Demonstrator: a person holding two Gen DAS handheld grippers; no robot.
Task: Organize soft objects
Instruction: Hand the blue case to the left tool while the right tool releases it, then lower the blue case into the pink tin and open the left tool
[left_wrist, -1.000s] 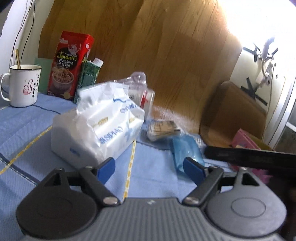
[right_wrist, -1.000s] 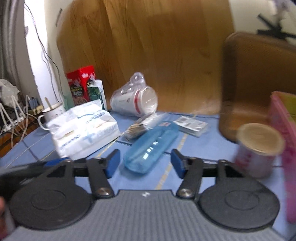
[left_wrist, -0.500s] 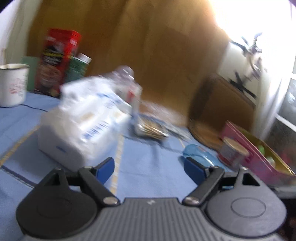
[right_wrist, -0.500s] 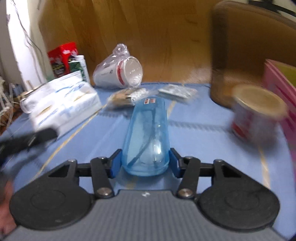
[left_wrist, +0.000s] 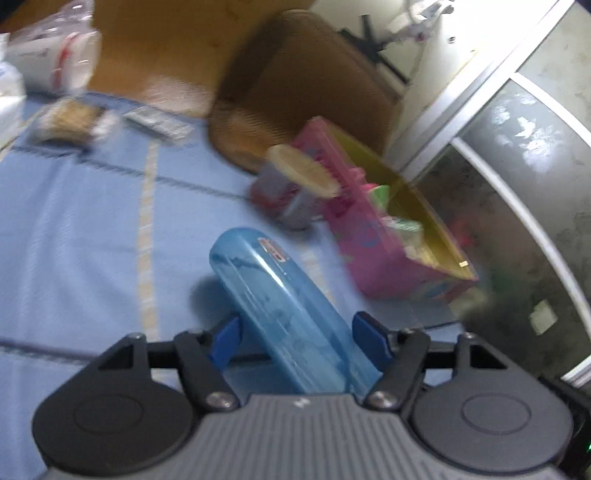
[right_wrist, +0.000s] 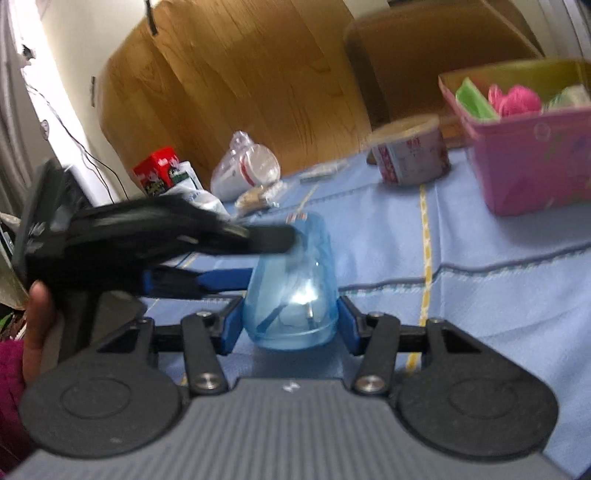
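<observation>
Blue plastic case (right_wrist: 291, 291) gripped at near end by right gripper (right_wrist: 290, 323) | left gripper (left_wrist: 295, 338) jaws just closing around it, contact unclear | pink box (right_wrist: 532, 162) apart.

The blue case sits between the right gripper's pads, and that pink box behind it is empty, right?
Not empty. The right wrist view shows the pink box holding green and pink soft things. The blue case does sit between the right gripper's pads.
</observation>
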